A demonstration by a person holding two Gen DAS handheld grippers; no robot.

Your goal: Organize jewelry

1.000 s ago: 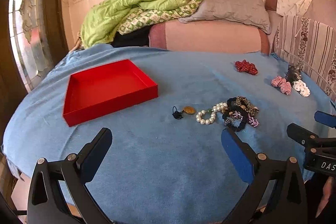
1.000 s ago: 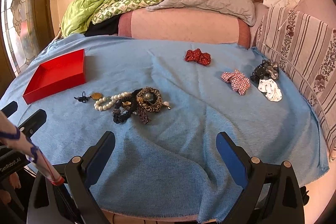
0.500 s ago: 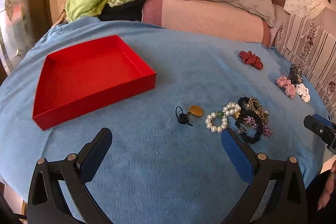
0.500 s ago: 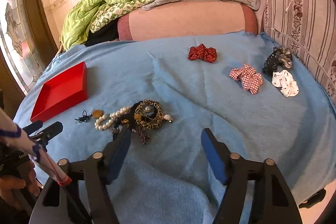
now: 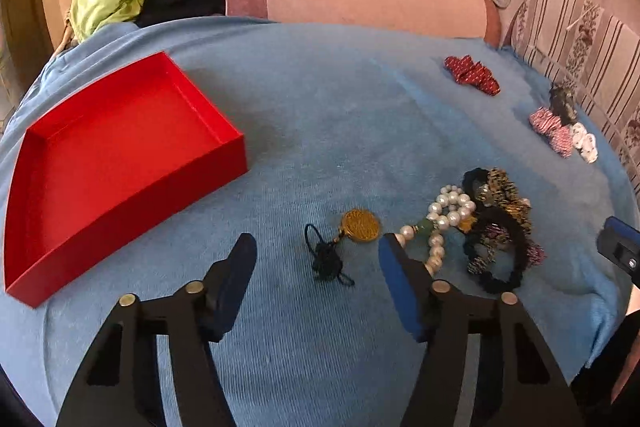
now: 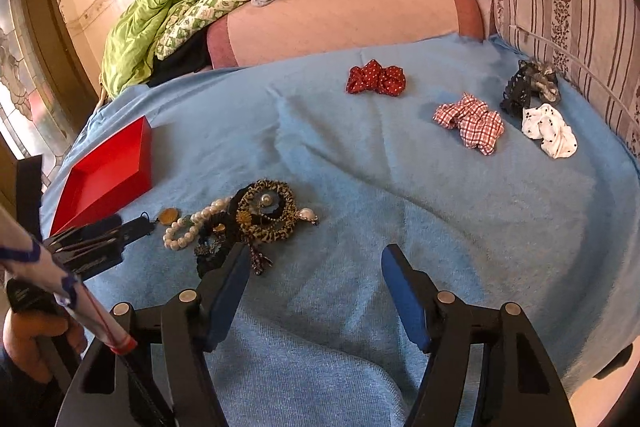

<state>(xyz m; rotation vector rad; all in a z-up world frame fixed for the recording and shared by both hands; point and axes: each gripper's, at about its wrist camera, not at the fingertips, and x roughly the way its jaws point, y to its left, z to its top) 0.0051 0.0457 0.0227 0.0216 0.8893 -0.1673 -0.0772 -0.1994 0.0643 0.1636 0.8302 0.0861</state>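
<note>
Where jewelry lies tangled, pearl bracelet curls beside gold pendant

Right gripper hovers over the blue blanket near its front edge, jaws apart, nothing between them. Jewelry pile just ahead-left: pearl bracelet, leopard scrunchie, gold pendant, dark beaded pieces tangled in. Left gripper sits by the pendant; jaw state unclear. Red tray at the blanket's left edge. 4 scrunchies toward the far right: red dotted, red gingham, white dotted, dark lace.
</note>
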